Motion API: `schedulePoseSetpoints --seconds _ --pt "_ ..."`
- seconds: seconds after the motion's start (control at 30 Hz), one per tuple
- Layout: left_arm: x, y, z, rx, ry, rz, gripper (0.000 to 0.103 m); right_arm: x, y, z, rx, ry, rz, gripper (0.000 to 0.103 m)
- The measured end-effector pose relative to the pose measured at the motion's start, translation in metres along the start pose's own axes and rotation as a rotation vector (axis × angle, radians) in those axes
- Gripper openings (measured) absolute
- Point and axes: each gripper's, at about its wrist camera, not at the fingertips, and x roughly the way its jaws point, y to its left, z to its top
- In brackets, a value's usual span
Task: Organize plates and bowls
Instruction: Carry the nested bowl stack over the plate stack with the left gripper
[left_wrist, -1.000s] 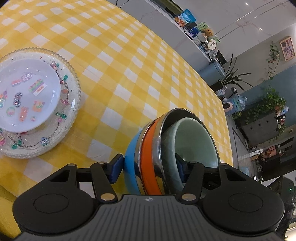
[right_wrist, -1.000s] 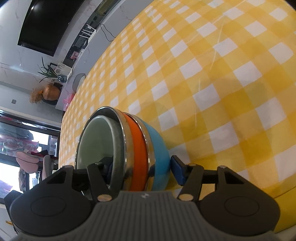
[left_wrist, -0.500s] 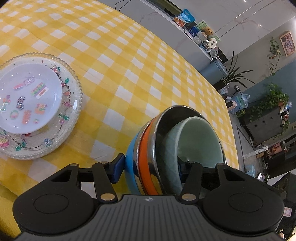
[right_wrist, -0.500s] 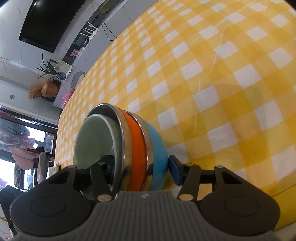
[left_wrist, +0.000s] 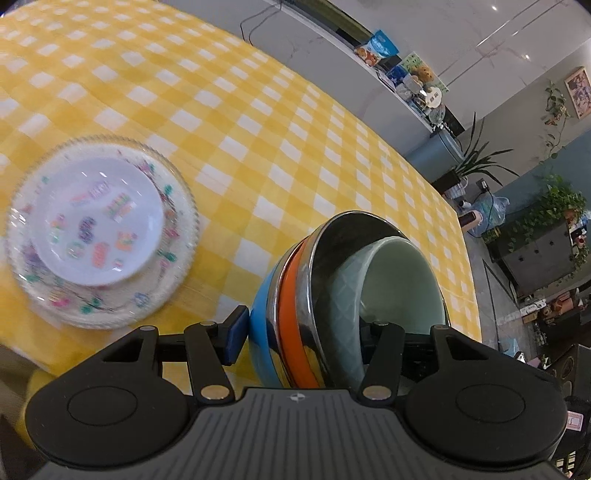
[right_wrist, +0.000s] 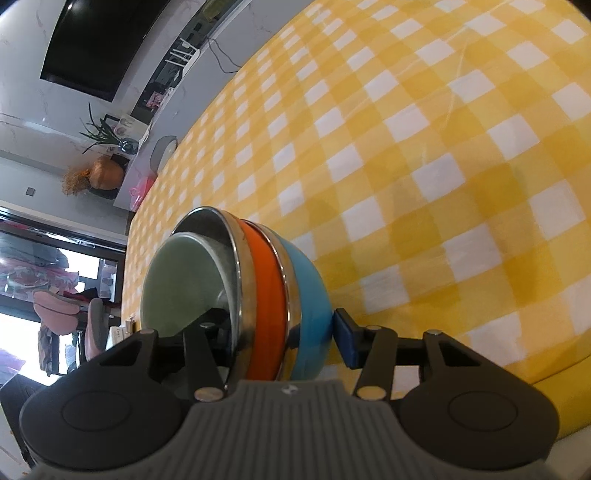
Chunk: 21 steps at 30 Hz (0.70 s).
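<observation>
A yellow-and-white checked tablecloth (left_wrist: 280, 155) covers the table and fills most of both wrist views, with a living room beyond its far edge.

Nearest the left camera, the left gripper (left_wrist: 299, 332) straddles the rim of a nested bowl stack (left_wrist: 295, 291). One blue-padded finger (left_wrist: 236, 328) lies against the outside of the blue bowl (left_wrist: 260, 314), and the other reaches inside the pale green bowl (left_wrist: 399, 280). The jaws are closed to a medium width, clamped on the stack's wall. The right gripper (right_wrist: 280, 328) holds the same stack from the opposite side: its blue pad (right_wrist: 345, 341) sits just beside the blue bowl's outer wall, and its other finger goes inside the rim. Whether that pad actually touches the bowl cannot be told.

The stack is tipped on its side. From outside inward come the blue bowl, an orange bowl (right_wrist: 267, 299), a steel bowl (left_wrist: 351, 232) and the pale green one.

Further left on the cloth, a small white plate (left_wrist: 96, 225) with coloured stickers rests on a larger clear beaded plate (left_wrist: 173, 258), well apart from the bowls.

Beyond the table stand potted plants (left_wrist: 554, 206), a cluttered counter (left_wrist: 406, 77) and a dark wall screen (right_wrist: 99, 44).
</observation>
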Motion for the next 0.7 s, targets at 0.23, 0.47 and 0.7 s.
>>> schedulePoseSetpoints --seconds 0.23,0.47,0.7 --pt "-0.039 0.013 0.013 -0.017 -0.048 0.038 0.06 0.01 0.041 -0.008 -0.05 0.027 0.037 0.049" --pt "-0.074 0.044 0.029 -0.086 -0.109 0.072 0.059 0.036 0.092 -0.017 -0.103 0.071 0.078 0.05" --pt "-0.083 0.074 0.046 -0.158 -0.134 0.088 0.059 0.066 0.129 -0.02 -0.146 0.108 0.076 0.049"
